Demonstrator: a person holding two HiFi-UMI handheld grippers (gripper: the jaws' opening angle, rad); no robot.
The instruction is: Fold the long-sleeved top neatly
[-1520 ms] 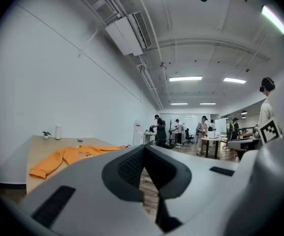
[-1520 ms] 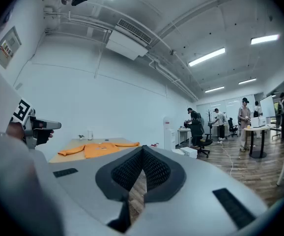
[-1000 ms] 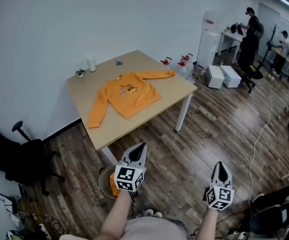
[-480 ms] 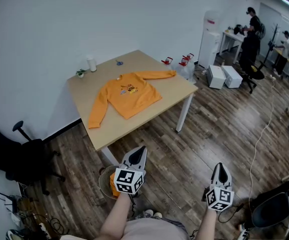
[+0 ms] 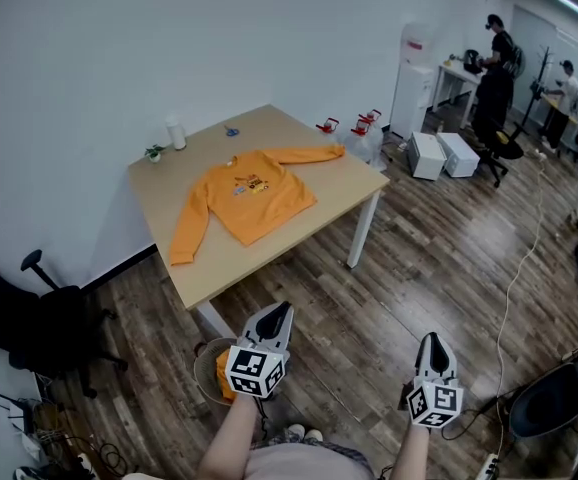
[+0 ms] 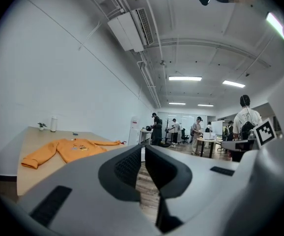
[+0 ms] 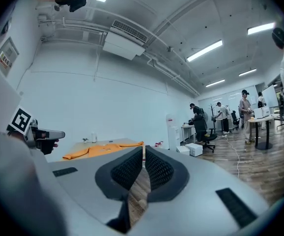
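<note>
Top [image 5: 244, 196] lies flat on the table [image 5: 274, 250], well ahead; both our grippers [image 5: 276, 314] [image 5: 434, 346] closed, empty. We should approach squarely, opening first.

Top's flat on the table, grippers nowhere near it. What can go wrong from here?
1. The near cuff and far cuff lie right at the edges of the table; a tug may drag the top off.
2. A basket sits on the floor by the table's near corner: possible trip on approach.
3. Left gripper and right gripper are shut and empty; unless opened first, they would likely push and wrinkle the fabric.
</note>
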